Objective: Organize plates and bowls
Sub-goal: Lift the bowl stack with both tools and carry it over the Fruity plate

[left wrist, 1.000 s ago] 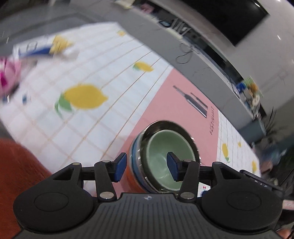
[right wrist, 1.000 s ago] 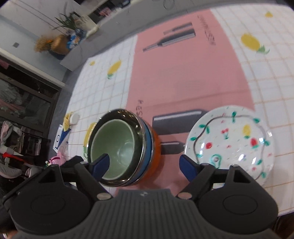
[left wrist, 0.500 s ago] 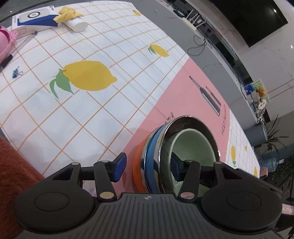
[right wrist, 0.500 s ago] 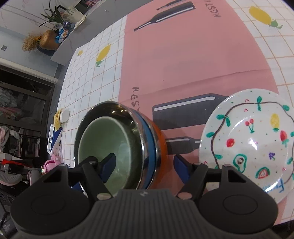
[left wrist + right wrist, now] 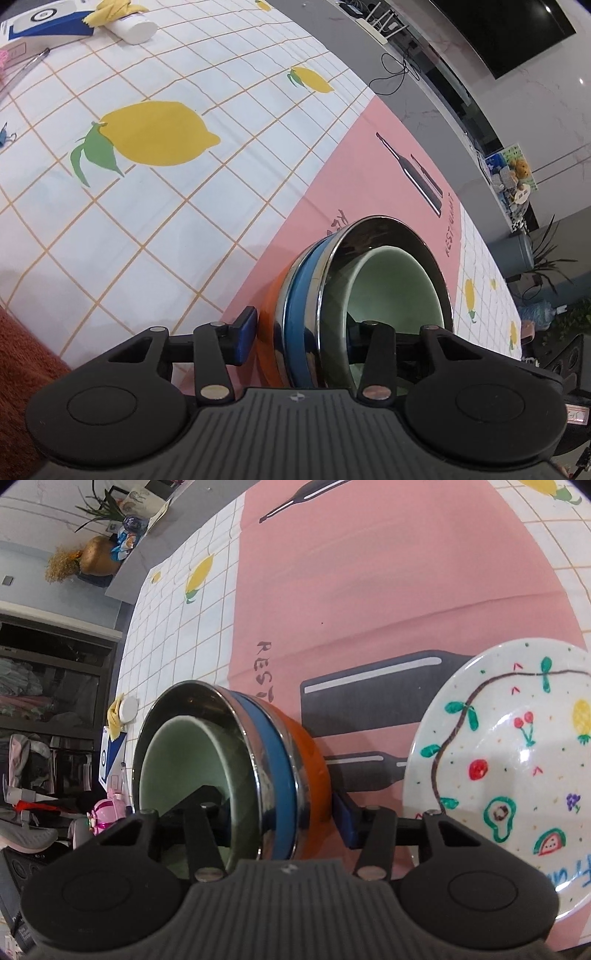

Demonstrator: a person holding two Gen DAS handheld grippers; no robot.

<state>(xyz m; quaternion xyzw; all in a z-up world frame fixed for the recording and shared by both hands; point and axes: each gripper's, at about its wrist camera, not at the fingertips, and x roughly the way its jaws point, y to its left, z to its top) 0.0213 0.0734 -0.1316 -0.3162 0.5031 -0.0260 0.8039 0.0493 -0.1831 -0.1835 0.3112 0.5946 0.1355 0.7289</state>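
1. Left wrist: my left claw [image 5: 295, 341] is straddling the nested bowl stack [image 5: 364, 291] on the worktop's glossy pink cloth [image 5: 332, 177], fingers spread across its rims; whether they are pressing, I cannot tell.
2. Right wrist: my right claw [image 5: 284, 829] is straddling the same stack's wall, gaping, beside the glazed, fruit-painted plate [image 5: 517, 760].

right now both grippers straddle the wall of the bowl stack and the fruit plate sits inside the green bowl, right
Not quite. The fruit plate is not inside the green bowl; it lies on the pink mat beside the bowl stack, as the right wrist view shows. The left gripper and right gripper do straddle the stack's wall.
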